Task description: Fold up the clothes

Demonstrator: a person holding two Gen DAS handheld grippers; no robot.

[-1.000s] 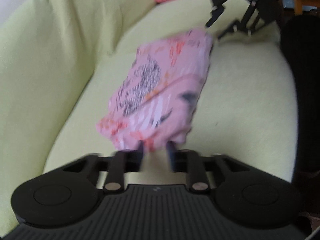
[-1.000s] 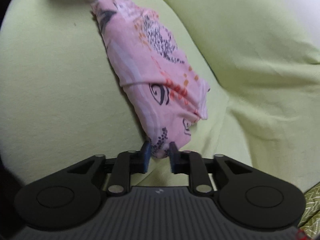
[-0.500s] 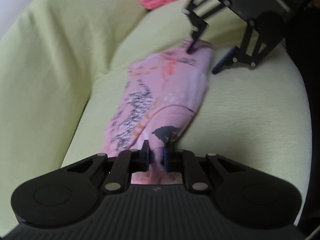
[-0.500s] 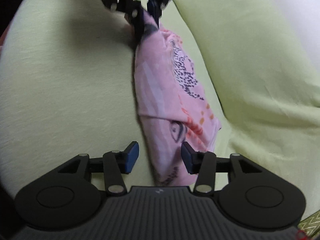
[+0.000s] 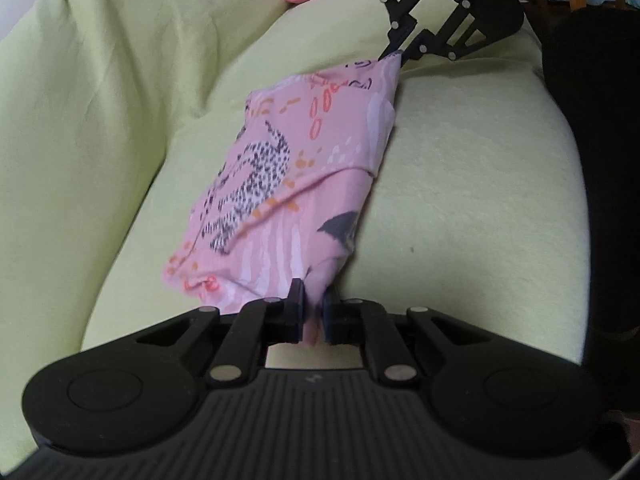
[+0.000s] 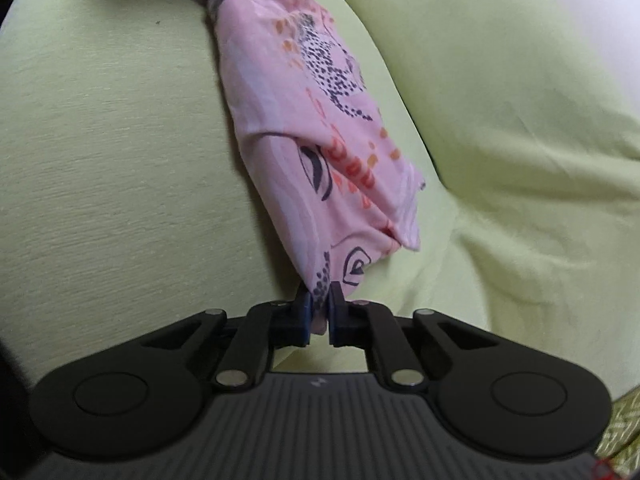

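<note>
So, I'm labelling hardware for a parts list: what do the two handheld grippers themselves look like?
Both look alike. The left gripper has a black ribbed body, two round black housings at its sides, and black linkage bars with silver pivot pins. Its fingers end in dark blue pads. The right gripper matches it, with brighter blue pads and a small pale logo on its ribbed body. No cables or sleeves show.

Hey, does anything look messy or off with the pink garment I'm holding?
The pink garment hangs between the left claw and the right claw, each shut on an end. Its layers are bunched and uneven, with one loose corner sagging sideways toward the green sofa. Nothing looks torn.
</note>
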